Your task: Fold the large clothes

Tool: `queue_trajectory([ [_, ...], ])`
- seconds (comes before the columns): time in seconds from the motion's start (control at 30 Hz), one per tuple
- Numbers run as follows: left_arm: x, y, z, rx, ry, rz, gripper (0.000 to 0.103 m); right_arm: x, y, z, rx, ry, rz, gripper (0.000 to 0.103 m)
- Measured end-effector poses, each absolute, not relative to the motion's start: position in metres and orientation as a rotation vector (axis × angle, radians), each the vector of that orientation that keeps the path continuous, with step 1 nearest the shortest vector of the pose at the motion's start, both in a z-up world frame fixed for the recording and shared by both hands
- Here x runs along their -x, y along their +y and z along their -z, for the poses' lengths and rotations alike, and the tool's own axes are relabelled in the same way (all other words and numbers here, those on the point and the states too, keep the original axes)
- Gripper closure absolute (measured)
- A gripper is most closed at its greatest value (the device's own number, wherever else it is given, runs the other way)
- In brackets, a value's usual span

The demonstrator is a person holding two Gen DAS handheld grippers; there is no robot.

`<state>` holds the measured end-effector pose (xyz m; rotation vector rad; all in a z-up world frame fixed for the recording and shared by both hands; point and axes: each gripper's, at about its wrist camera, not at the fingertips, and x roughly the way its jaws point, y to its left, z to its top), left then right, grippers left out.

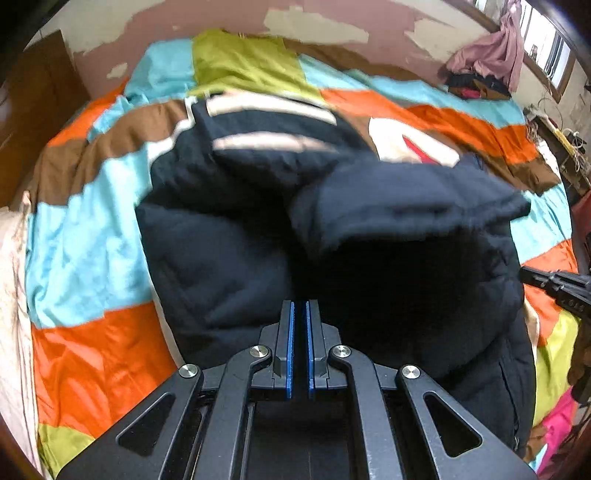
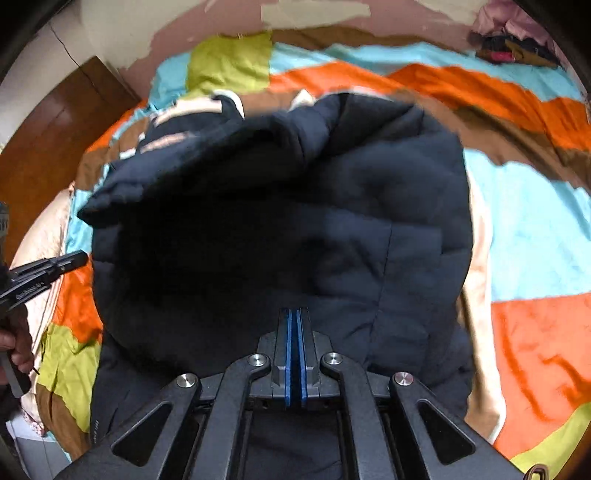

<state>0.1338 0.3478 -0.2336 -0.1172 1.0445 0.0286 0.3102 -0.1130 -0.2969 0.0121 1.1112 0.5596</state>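
Where the patchwork bedspread [image 1: 92, 236] covers the bed, a dark padded jacket [image 1: 221, 251] lies in a heap near its middle, reaching toward the near edge. Its quilted body is folded over itself, with one thick flap [image 1: 406, 199] lifted across the top. A part with pale stripes [image 1: 269, 142] points toward the far wall [image 1: 229, 14], where the paint has peeled in patches. In the right wrist view the jacket [image 2: 369, 221] fills the centre, and a cream lining edge [image 2: 476, 288] shows along its right side.

The left gripper [image 1: 299, 306] hangs above the jacket's near part with its blue pads nearly together and nothing between them; whether the tips touch the cloth cannot be told. The right gripper [image 2: 296, 312] is likewise closed and empty, its pads pressed flat to each other, pointing down at the jacket.

Each gripper shows at the rim of the other's view: the right one [image 1: 524, 274] at the right edge beside the jacket, the left one [image 2: 79, 256] at the left edge, with the hand [image 2: 16, 343] that holds it below.

A pile of clothes [image 1: 480, 74] sits at the bed's far right corner under a window [image 1: 546, 48]. Dark wood [image 2: 55, 140] stands at the left.
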Motion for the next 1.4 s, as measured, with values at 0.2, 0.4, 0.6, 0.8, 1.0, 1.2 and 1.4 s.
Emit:
queue_trajectory([
  [0.2, -0.153, 0.349, 0.211, 0.131, 0.989, -0.038, 0.099, -0.336, -0.102, 0.259, 0.061, 0.987, -0.569, 0.054],
  [0.4, -0.176, 0.349, 0.171, 0.215, 0.895, 0.050, 0.096, -0.354, -0.086, 0.210, -0.011, 0.854, -0.671, 0.054],
  [0.6, -0.241, 0.328, 0.200, 0.298, 0.992, 0.080, 0.096, -0.400, -0.052, 0.229, -0.004, 0.934, -0.675, 0.056],
  [0.8, -0.234, 0.332, 0.229, 0.271, 1.063, 0.035, 0.096, -0.404, -0.070, 0.265, -0.084, 1.027, -0.633, 0.056],
  [1.0, -0.190, 0.370, 0.227, 0.335, 1.054, -0.035, 0.096, -0.397, -0.124, 0.283, -0.335, 1.129, -0.600, 0.054],
  [1.2, -0.140, 0.358, 0.227, 0.159, 1.007, -0.043, 0.071, -0.365, -0.119, 0.261, -0.112, 1.024, -0.602, 0.052],
  [1.4, -0.146, 0.330, 0.249, 0.065, 0.997, -0.017, 0.071, -0.336, -0.092, 0.267, 0.157, 0.946, -0.606, 0.050],
])
